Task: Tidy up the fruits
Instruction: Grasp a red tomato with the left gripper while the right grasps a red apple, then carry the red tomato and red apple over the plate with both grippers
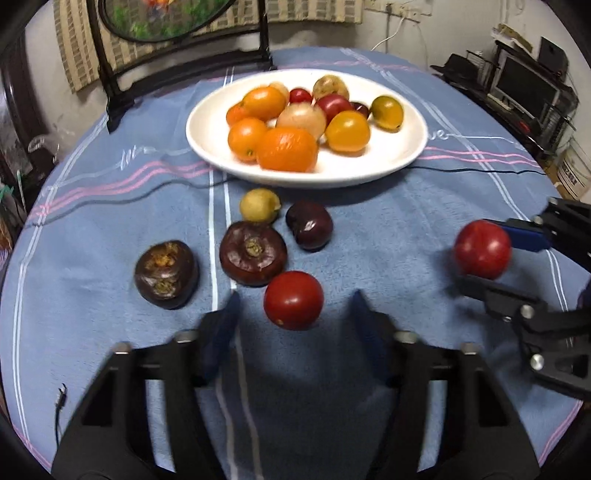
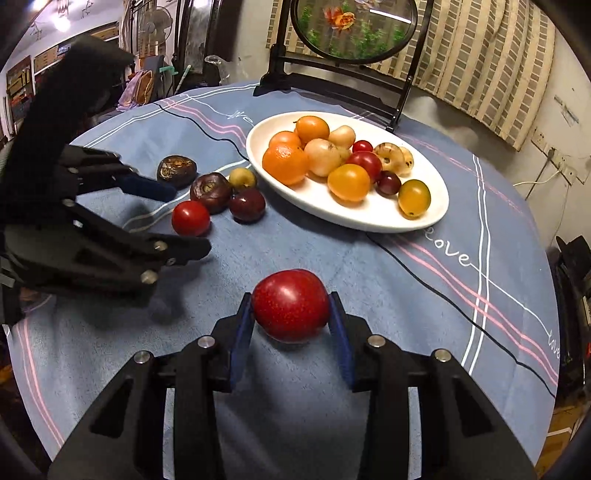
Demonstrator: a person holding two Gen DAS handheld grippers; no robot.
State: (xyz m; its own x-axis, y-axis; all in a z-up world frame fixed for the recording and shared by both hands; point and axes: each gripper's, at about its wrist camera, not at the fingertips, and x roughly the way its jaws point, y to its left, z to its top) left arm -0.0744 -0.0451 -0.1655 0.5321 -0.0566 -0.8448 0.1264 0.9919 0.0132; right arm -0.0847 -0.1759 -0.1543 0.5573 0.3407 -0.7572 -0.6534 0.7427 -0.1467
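A white oval plate (image 1: 406,147) (image 2: 436,206) holds several orange, yellow, red and pale fruits. On the blue cloth before it lie a red tomato (image 1: 293,300) (image 2: 191,218), two dark brown water chestnuts (image 1: 253,253) (image 1: 166,274), a dark plum (image 1: 309,225) (image 2: 247,205) and a small yellow fruit (image 1: 259,205) (image 2: 242,178). My left gripper (image 1: 293,314) (image 2: 184,218) is open, its fingers either side of the red tomato. My right gripper (image 2: 291,314) (image 1: 480,251) is shut on a red plum (image 2: 291,310) (image 1: 482,249), to the right of the loose fruits.
A round table under a blue striped cloth (image 1: 406,229). A black cable (image 1: 480,170) crosses the cloth by the plate. A dark framed round screen (image 2: 356,29) stands behind the plate. Shelves and clutter (image 1: 532,92) stand beyond the table's right edge.
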